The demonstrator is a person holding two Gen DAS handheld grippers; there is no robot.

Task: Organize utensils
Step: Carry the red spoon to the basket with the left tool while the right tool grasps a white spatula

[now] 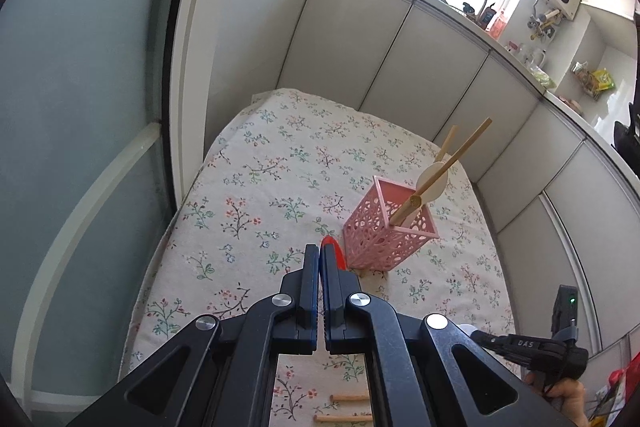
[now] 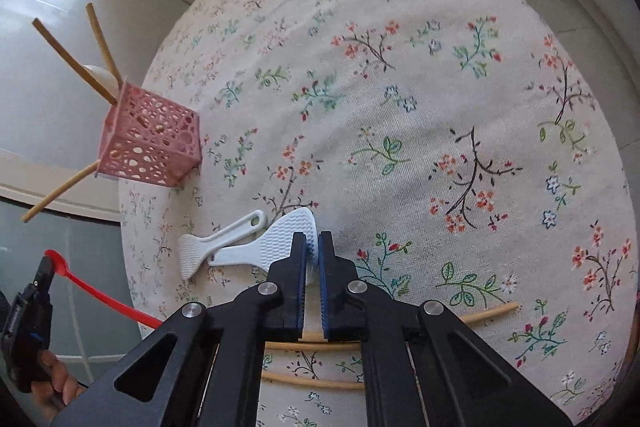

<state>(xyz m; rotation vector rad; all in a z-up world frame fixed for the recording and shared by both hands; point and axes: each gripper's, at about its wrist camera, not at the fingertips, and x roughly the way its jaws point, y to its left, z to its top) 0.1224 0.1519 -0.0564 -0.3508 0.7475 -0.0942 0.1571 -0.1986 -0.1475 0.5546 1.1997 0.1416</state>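
A pink perforated holder (image 1: 390, 227) stands on the floral table with bamboo chopsticks (image 1: 444, 171) and a pale spoon (image 1: 433, 183) in it; it also shows in the right wrist view (image 2: 150, 143). My left gripper (image 1: 321, 251) is shut on a red spoon (image 1: 338, 254), just left of the holder; the spoon's long handle shows in the right wrist view (image 2: 100, 293). My right gripper (image 2: 312, 247) is shut on the head of a white rice paddle (image 2: 280, 237). A second white rice paddle (image 2: 218, 241) lies beside it.
Loose bamboo chopsticks (image 2: 480, 311) lie on the floral cloth (image 2: 440, 107) under my right gripper, and two show near the left wrist view's bottom (image 1: 350, 397). Grey cabinet fronts (image 1: 440, 51) run behind the table. A glass door (image 1: 80, 107) stands at the left.
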